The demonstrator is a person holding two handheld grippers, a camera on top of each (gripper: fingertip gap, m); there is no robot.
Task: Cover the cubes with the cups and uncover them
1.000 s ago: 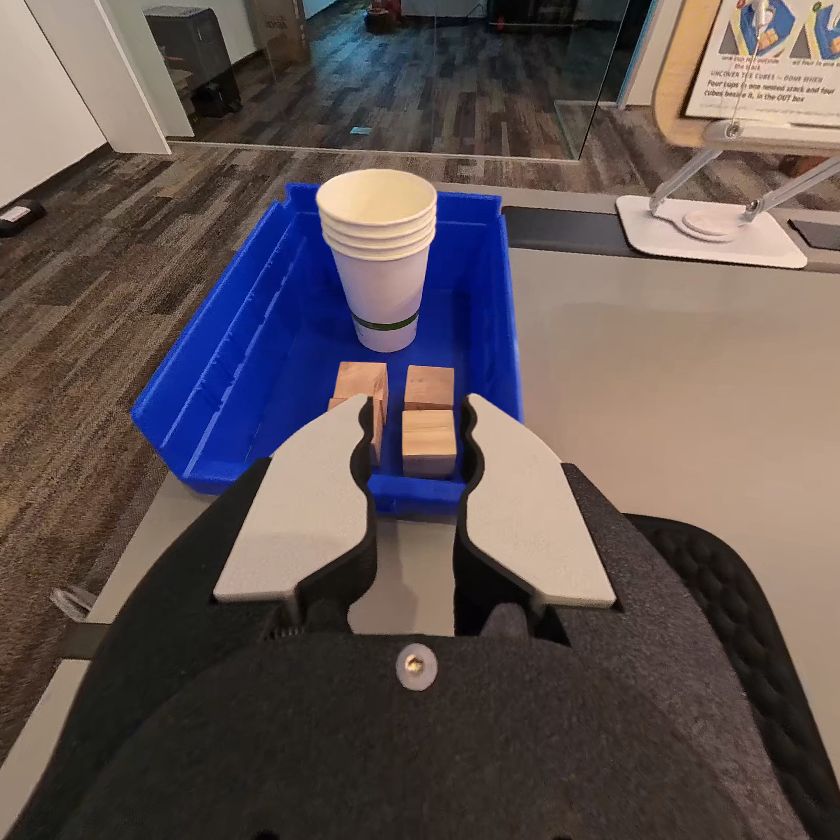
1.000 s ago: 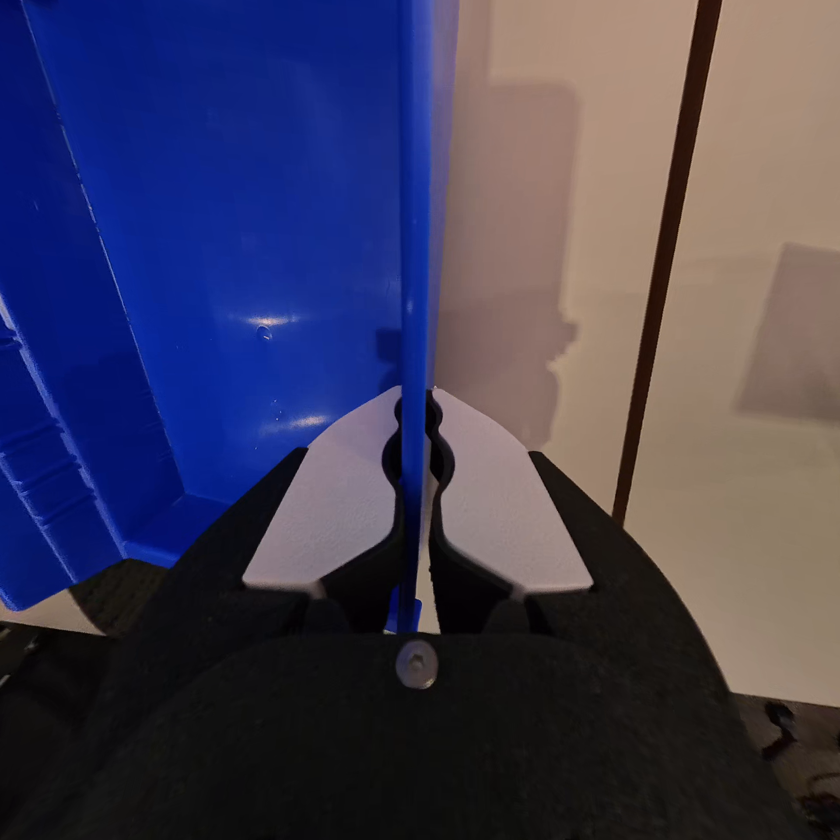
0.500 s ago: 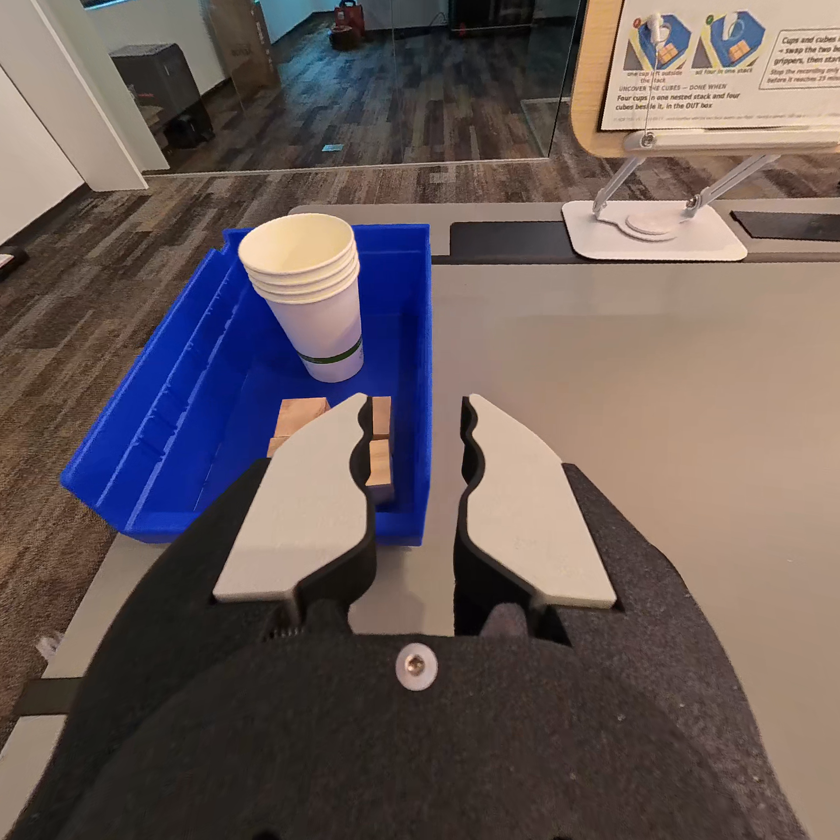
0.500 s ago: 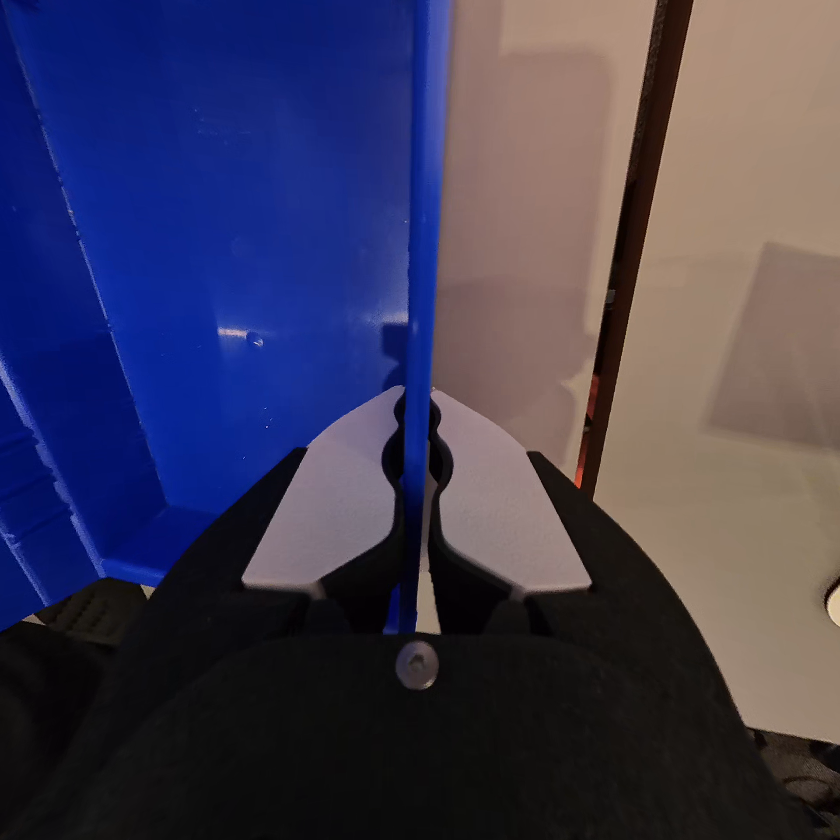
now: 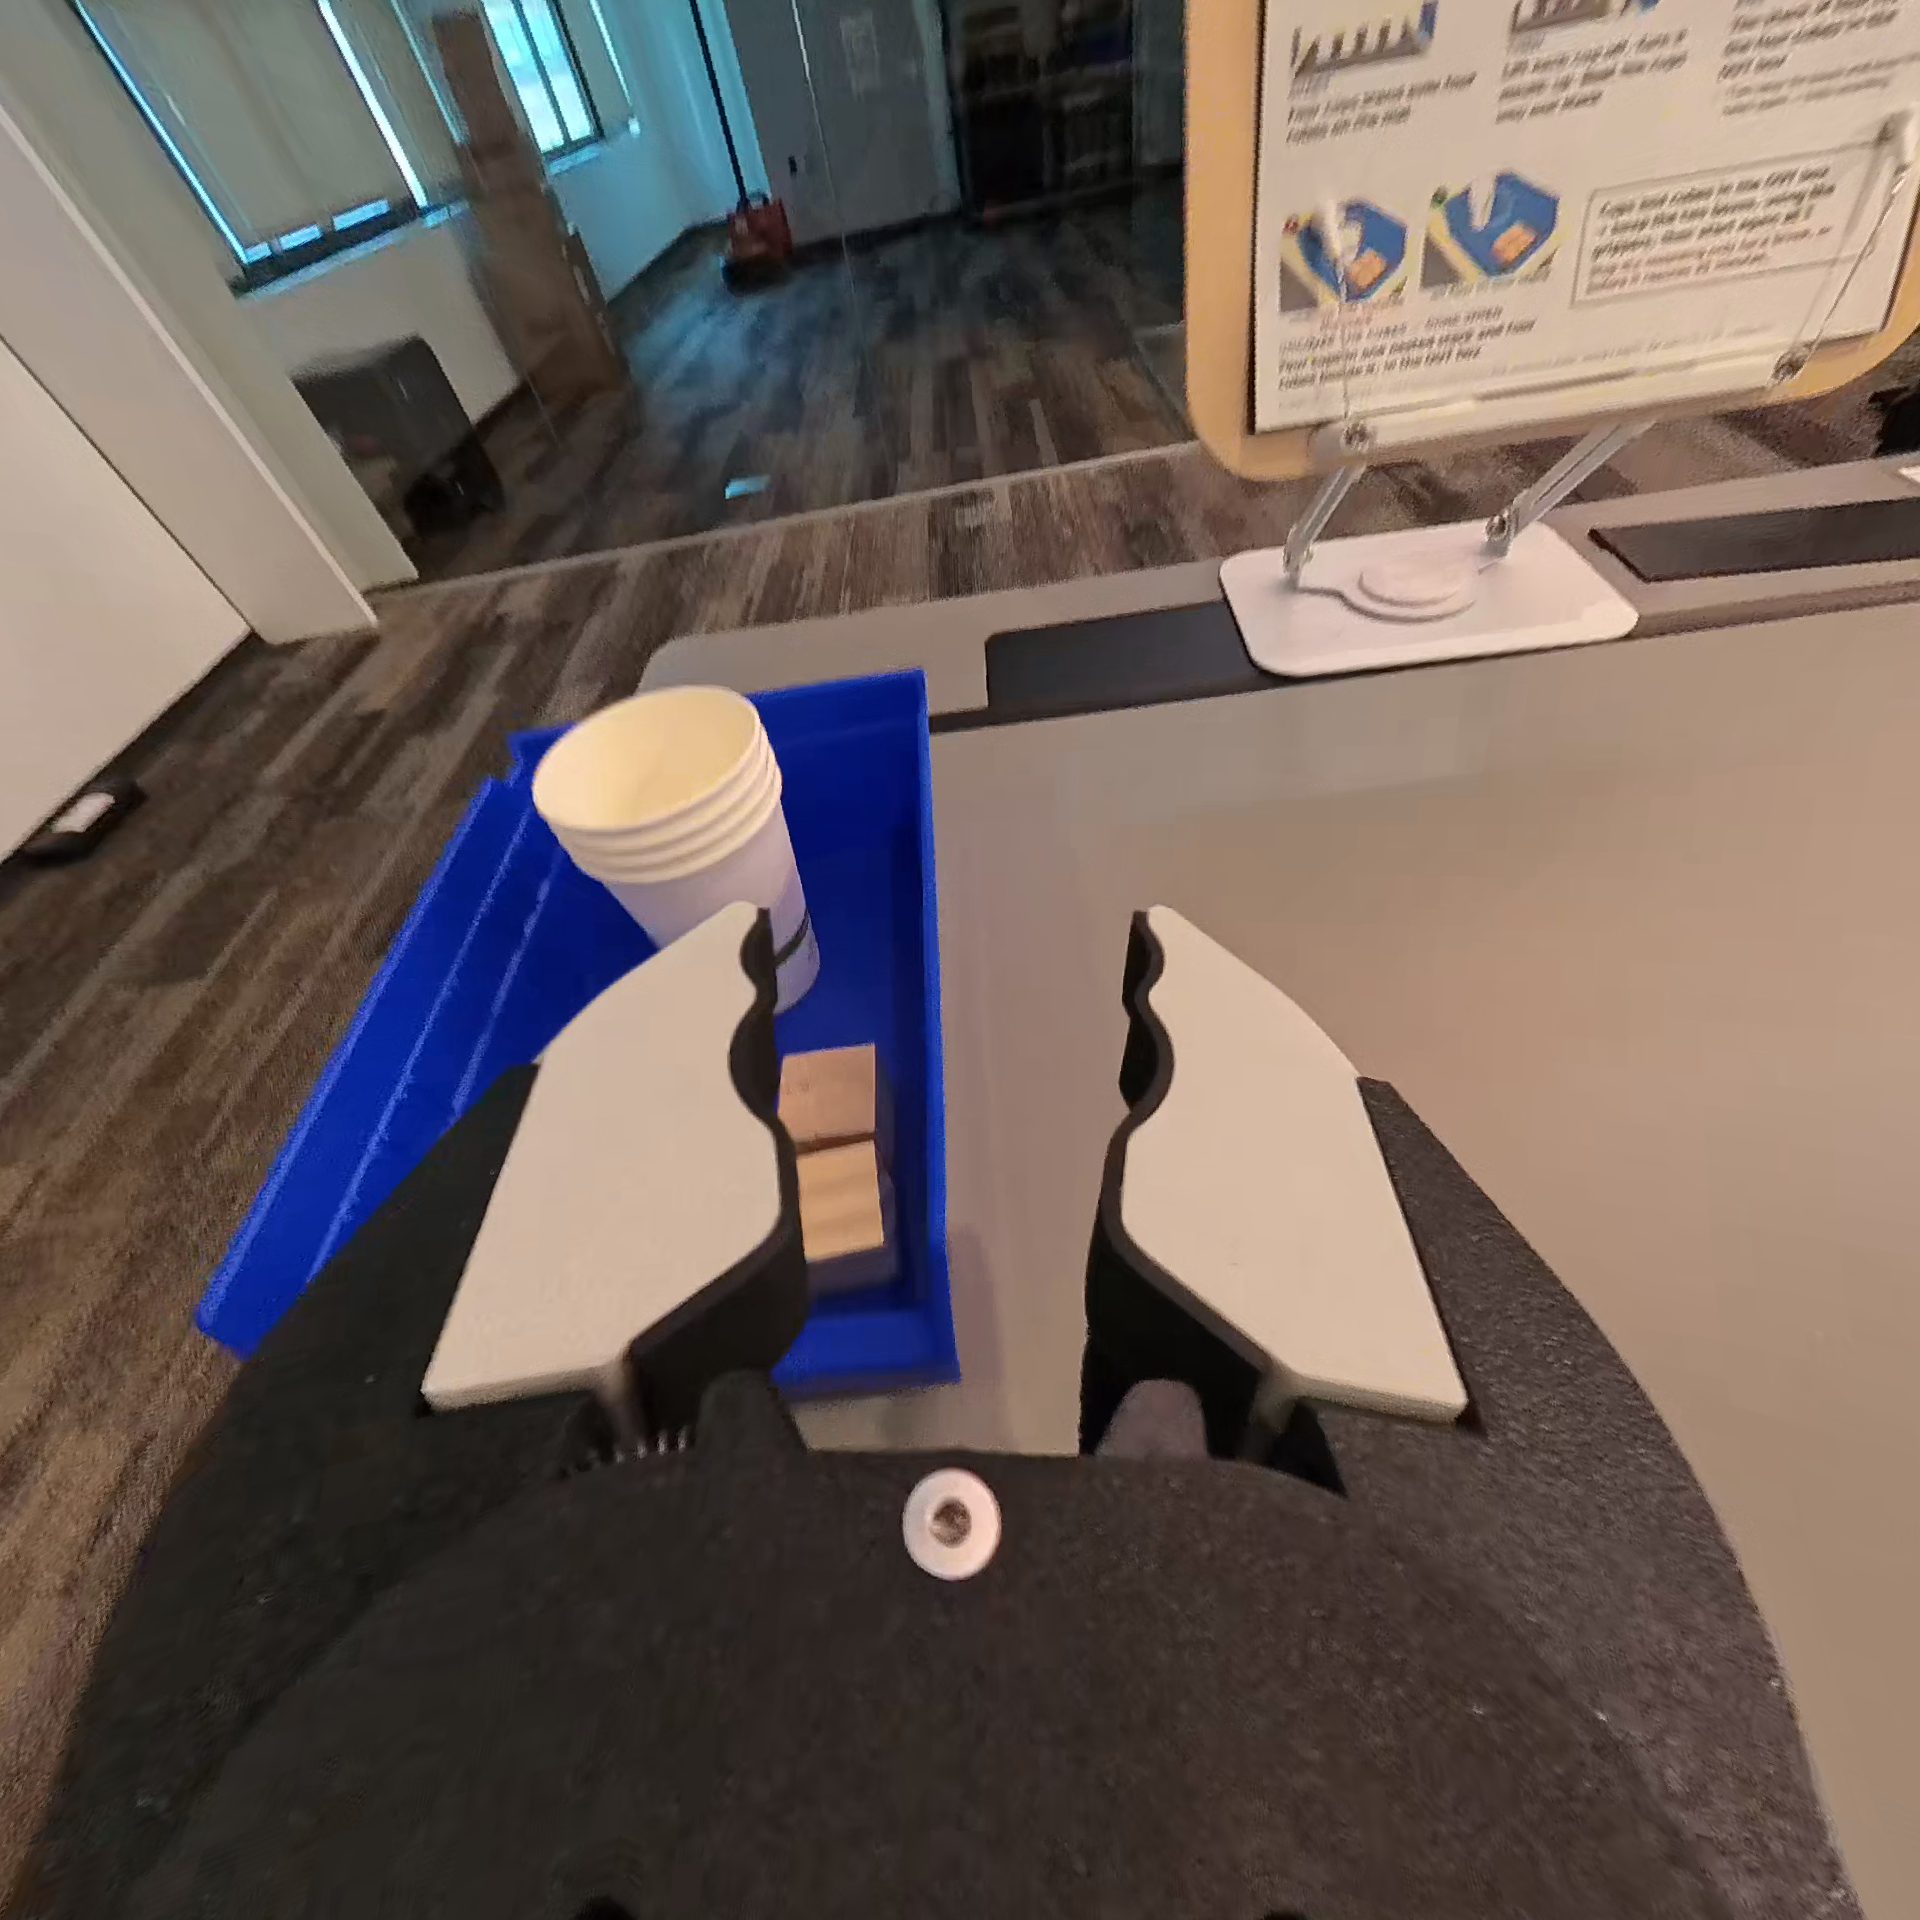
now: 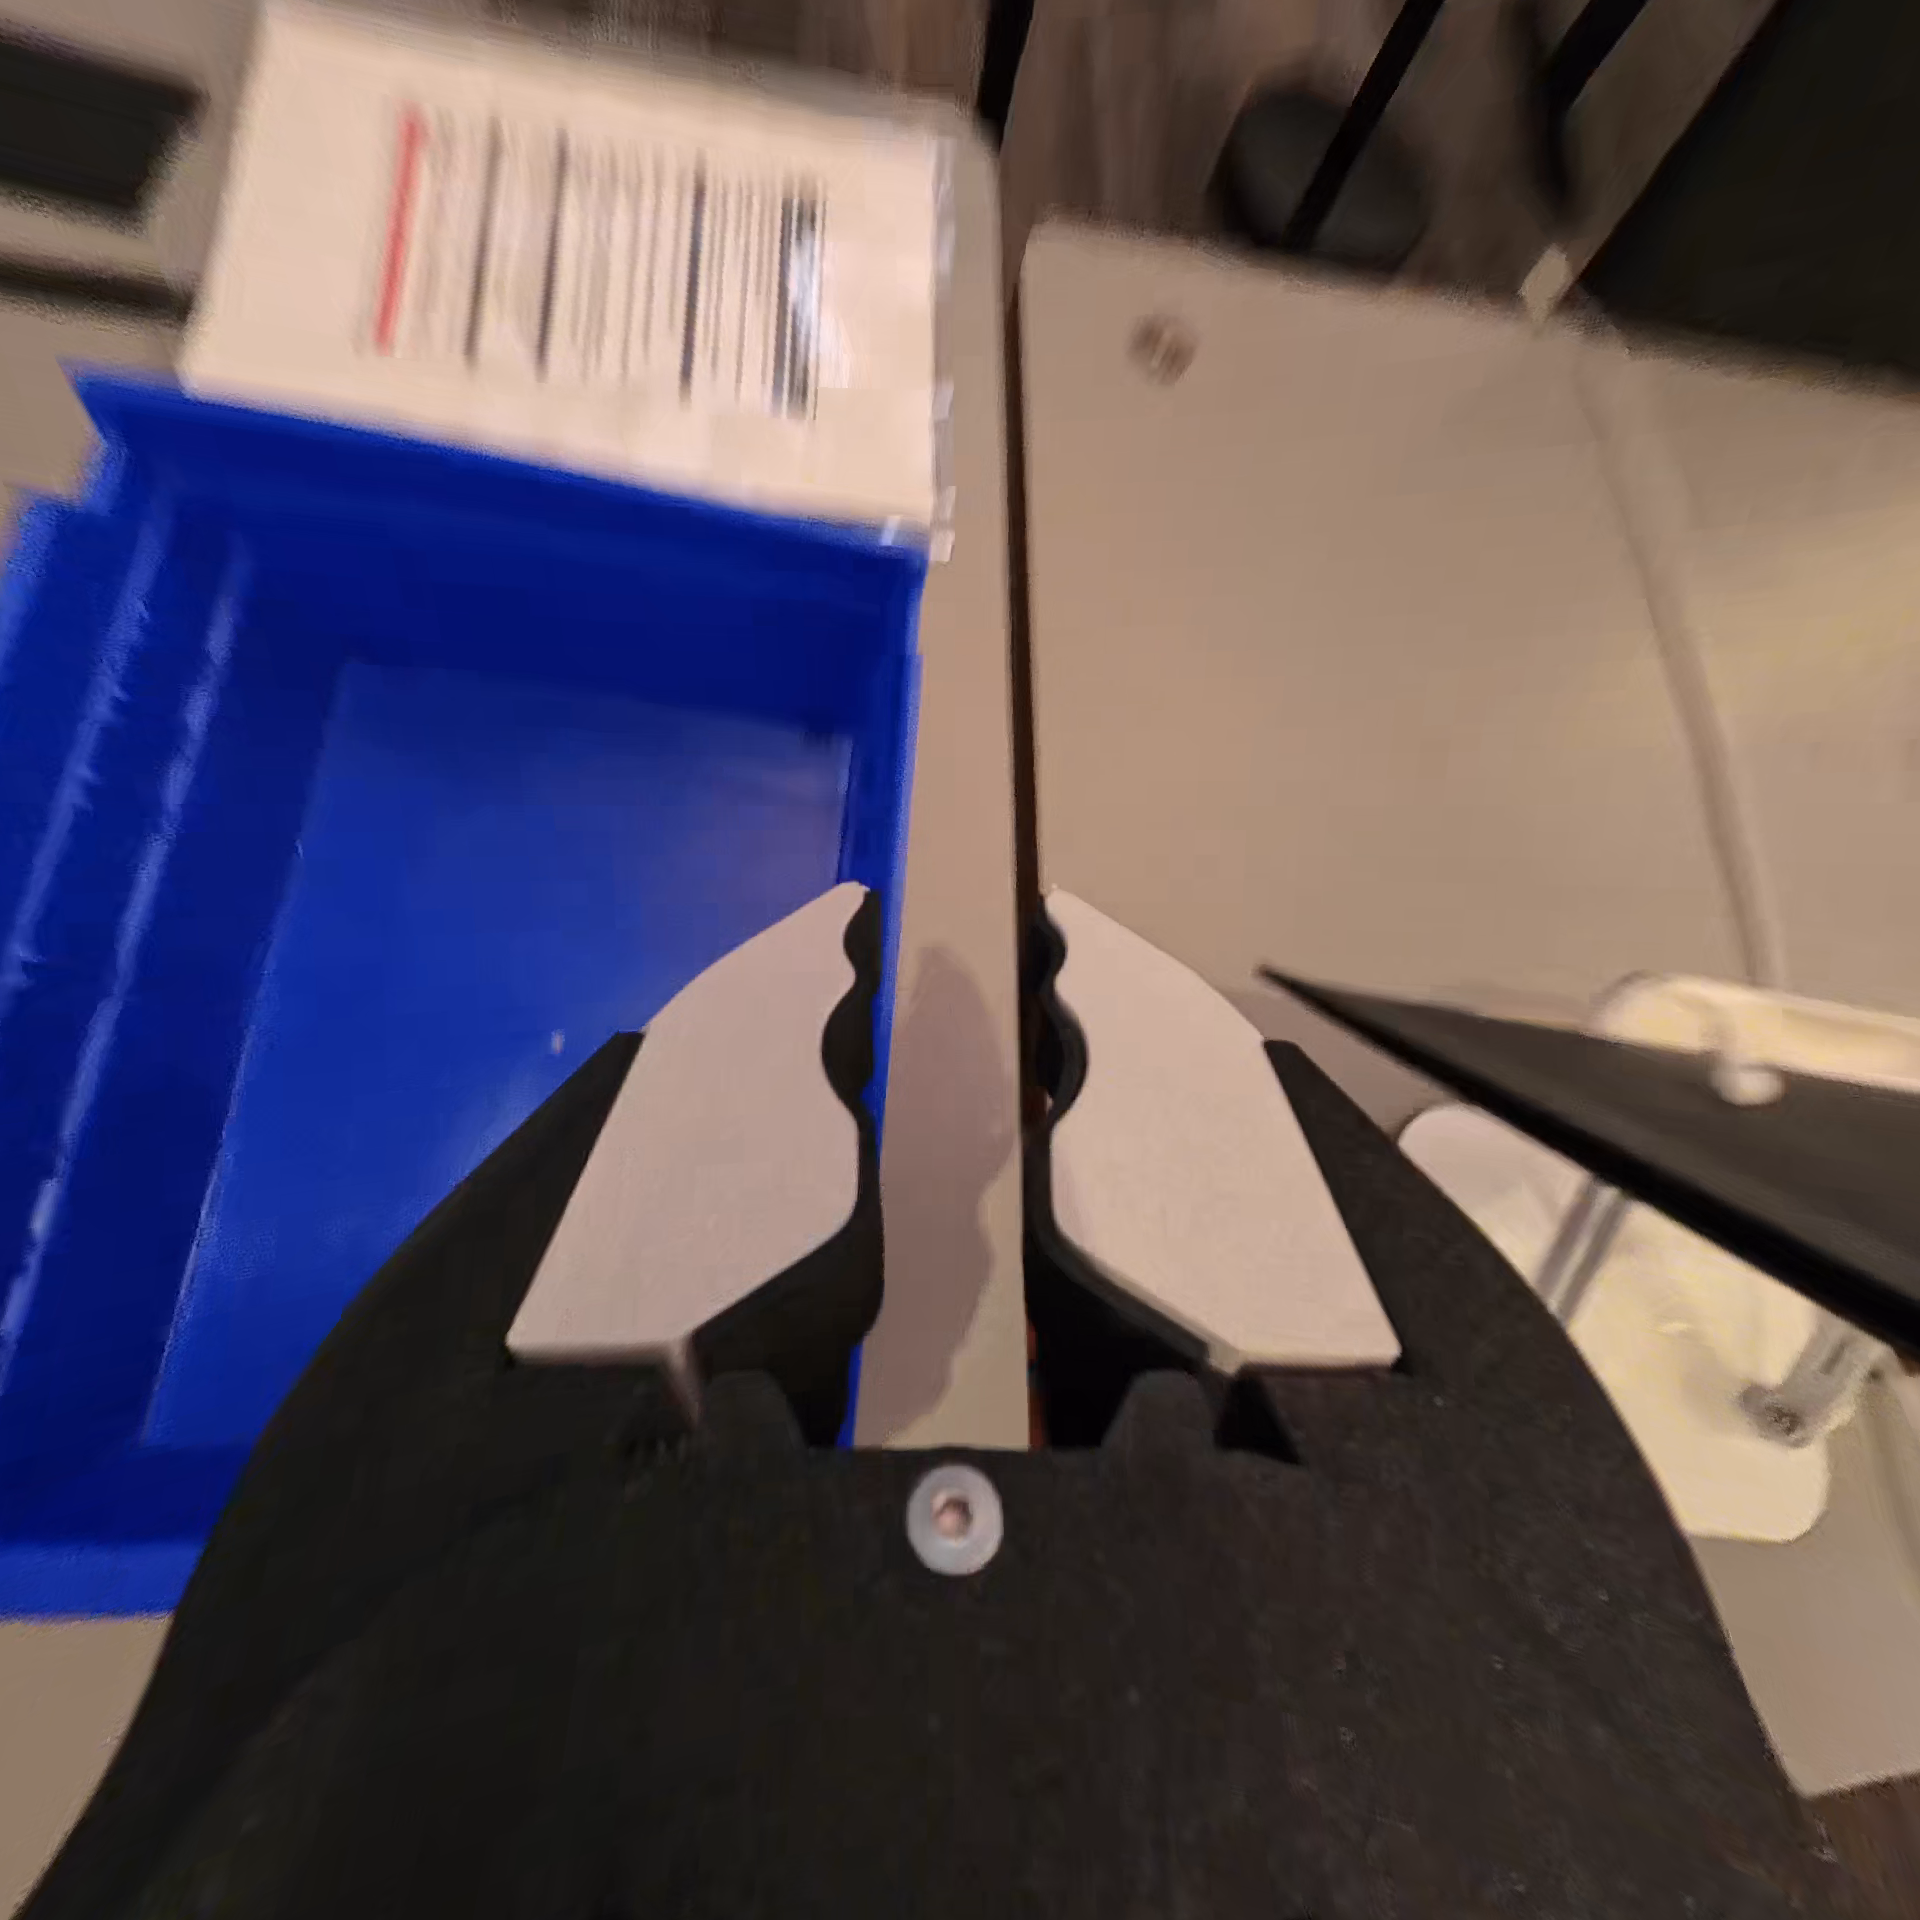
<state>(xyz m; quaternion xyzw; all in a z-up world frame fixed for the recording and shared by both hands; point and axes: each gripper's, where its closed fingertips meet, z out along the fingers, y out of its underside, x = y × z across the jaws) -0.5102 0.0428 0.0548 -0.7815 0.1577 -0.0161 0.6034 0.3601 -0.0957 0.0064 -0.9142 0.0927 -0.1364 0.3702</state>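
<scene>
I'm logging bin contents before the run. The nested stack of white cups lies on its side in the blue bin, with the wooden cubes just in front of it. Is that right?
Not quite. In the left wrist view the stack of white cups stands upright, mouth up, not on its side. The rest holds: it sits in the blue bin with the wooden cubes just in front of it.

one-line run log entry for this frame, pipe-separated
left gripper: open, empty | right gripper: open, beside empty blue bin | cup stack and cubes in other bin | covering not begun
</scene>
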